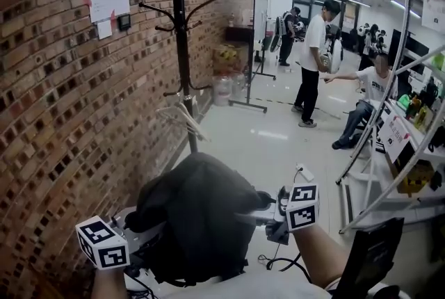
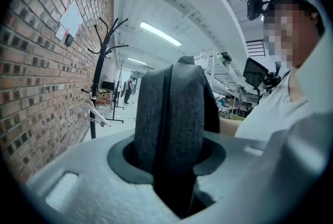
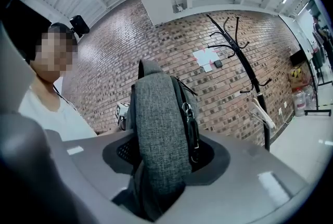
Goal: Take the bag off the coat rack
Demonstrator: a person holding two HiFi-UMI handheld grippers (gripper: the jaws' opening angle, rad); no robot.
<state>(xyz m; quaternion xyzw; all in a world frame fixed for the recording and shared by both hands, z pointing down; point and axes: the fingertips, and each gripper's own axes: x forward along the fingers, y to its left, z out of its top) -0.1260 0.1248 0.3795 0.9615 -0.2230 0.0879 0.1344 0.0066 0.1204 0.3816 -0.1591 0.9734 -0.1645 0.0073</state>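
The dark grey bag hangs low in front of me, held between both grippers and away from the black coat rack, which stands by the brick wall with bare hooks. My left gripper grips the bag's left side; in the left gripper view a fold of grey fabric is pinched in the left gripper. My right gripper holds the bag's right side. Its own view shows grey fabric with a zipper clamped in the right gripper. The coat rack shows behind.
A brick wall runs along the left, with a white hanger on the rack's lower peg. Two people stand on the floor ahead and a third sits. A white metal shelf frame is at the right.
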